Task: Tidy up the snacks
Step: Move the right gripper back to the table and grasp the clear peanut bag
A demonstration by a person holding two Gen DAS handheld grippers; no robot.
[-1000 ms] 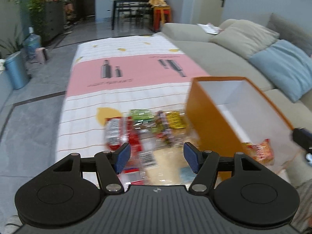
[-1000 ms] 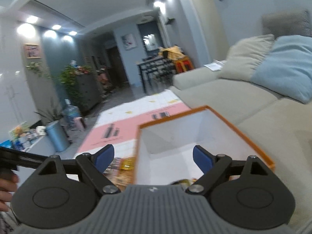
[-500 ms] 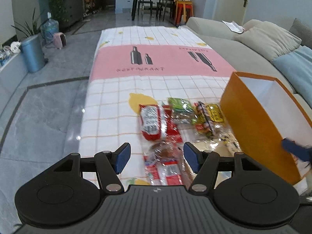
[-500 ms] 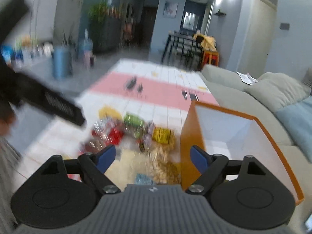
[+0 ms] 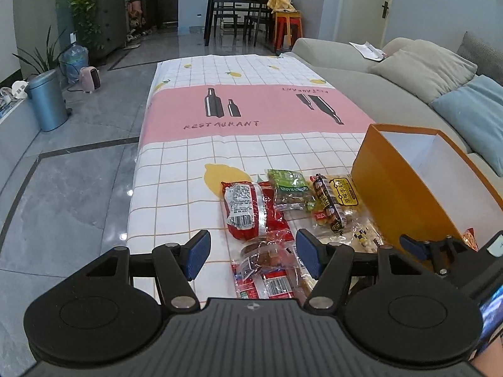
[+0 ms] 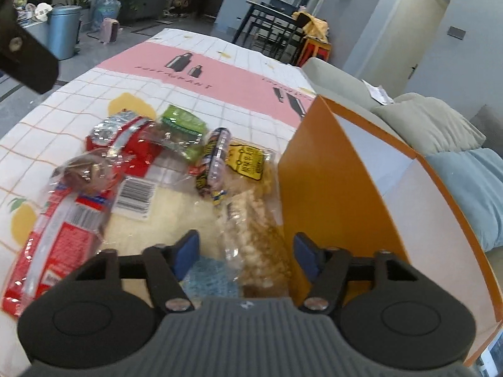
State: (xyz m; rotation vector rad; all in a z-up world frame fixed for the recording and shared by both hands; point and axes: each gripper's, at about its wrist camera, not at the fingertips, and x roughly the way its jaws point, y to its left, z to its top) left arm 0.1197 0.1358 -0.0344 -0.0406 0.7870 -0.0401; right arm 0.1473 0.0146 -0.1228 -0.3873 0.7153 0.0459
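Several snack packs lie on the checked tablecloth (image 5: 176, 188): a red pack (image 5: 243, 209), a green raisin pack (image 5: 290, 190), a sausage stick (image 5: 327, 202) and a yellow-label pack (image 5: 344, 191). An orange box (image 5: 396, 188) with a white inside stands to their right. My left gripper (image 5: 251, 253) is open and empty, above the near packs. My right gripper (image 6: 243, 251) is open and empty, over a clear bag of pale snacks (image 6: 254, 229) beside the orange box (image 6: 330, 182). Its fingers (image 5: 411, 245) show at the box in the left wrist view.
A grey sofa (image 5: 393, 94) with beige and blue cushions runs along the right. A blue bin (image 5: 47, 100) and plants stand on the grey floor at the left. A dining table with chairs (image 5: 239, 15) is at the far end.
My right gripper swung from over the box down to the snack pile at the box's left. My left gripper pulled back and left, showing more of the cloth.
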